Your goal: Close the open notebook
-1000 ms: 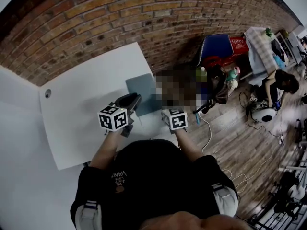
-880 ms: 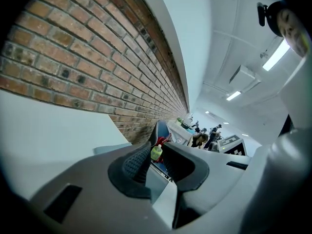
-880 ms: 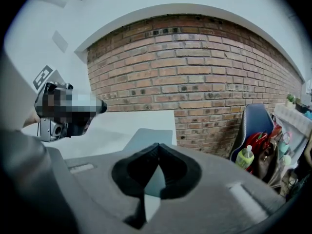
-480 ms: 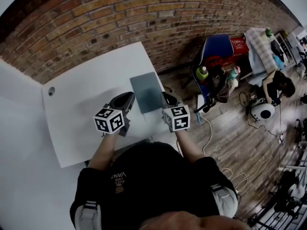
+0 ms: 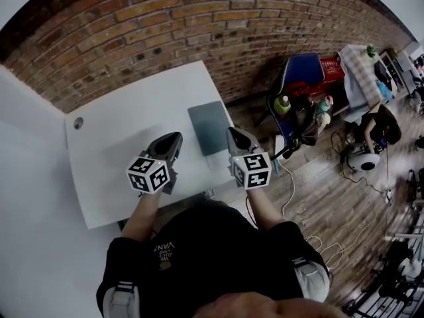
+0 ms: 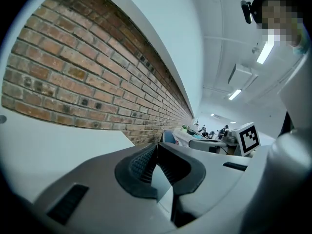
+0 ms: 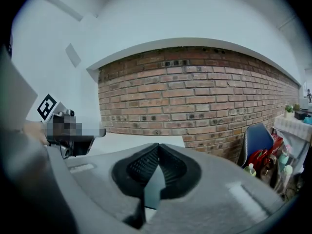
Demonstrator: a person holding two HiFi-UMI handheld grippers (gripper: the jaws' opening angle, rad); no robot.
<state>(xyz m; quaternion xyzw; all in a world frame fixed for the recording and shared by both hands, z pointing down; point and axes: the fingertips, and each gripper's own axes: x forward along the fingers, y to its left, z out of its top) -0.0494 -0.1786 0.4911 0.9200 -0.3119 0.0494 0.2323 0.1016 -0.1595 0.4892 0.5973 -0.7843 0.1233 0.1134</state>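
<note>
- Head view: the notebook (image 5: 209,128) lies flat with its grey cover up, and it looks already closed. It sits on the white surface (image 5: 126,138), close to that surface's right edge.
- The left tongs (image 5: 173,139) hang just left of the notebook. The right tongs (image 5: 233,135) hang over the notebook's near right corner. This view does not show whether either one touches the cover.
- My judgement is that the closing itself is done, and what remains is to get clear of the notebook cleanly.
- To do that well, lift both tools up and away from the notebook rather than dragging across it. Because it lies so near the edge, a sideways brush could push it off.
- Left gripper view: the left tongs (image 6: 157,146) are clenched tip to tip with nothing between them. The brick wall (image 6: 73,82) stands beyond the notebook's far side.
- Right gripper view: the right tongs (image 7: 157,147) are also clenched and empty. A grey-blue patch shows under the tips and may be the notebook's cover, but I cannot tell for sure.
- Keeping both pairs clenched while they leave means no pad can catch the cover's edge and flip the notebook open again.
</note>
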